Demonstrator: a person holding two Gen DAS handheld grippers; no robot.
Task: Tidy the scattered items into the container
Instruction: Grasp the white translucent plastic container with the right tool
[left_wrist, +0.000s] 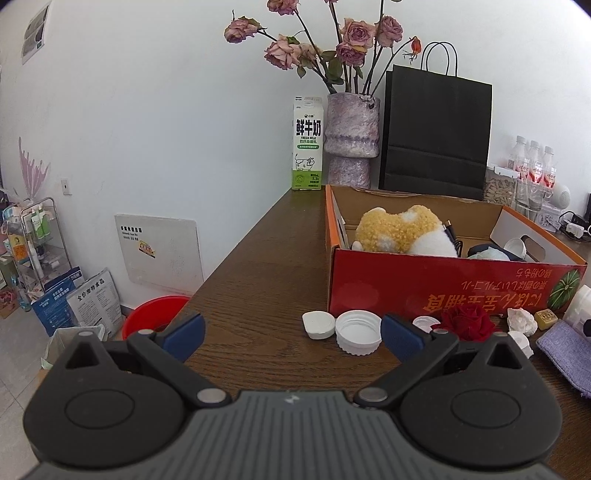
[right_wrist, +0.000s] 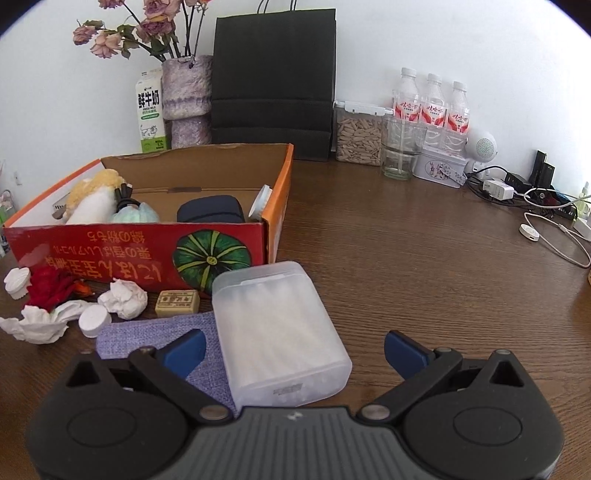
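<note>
A red cardboard box (left_wrist: 443, 284) (right_wrist: 110, 251) stands on the wooden table and holds a yellow plush toy (left_wrist: 402, 229) and a dark case (right_wrist: 210, 214). In front of it lie white lids (left_wrist: 358, 332), a red fabric rose (left_wrist: 467, 321) (right_wrist: 48, 286), crumpled tissues (right_wrist: 123, 297), a small tan block (right_wrist: 177, 302) and a purple cloth (right_wrist: 155, 336). My left gripper (left_wrist: 293, 338) is open, empty, just before the lids. My right gripper (right_wrist: 295, 350) is open around a translucent plastic box of cotton swabs (right_wrist: 280, 332), not gripping it.
A milk carton (left_wrist: 307, 144), a vase of dried roses (left_wrist: 352, 140), a black paper bag (right_wrist: 273, 81), a seed jar (right_wrist: 358, 136), water bottles (right_wrist: 430, 107) and cables (right_wrist: 546, 221) line the back. The table's left edge (left_wrist: 236, 258) drops to the floor.
</note>
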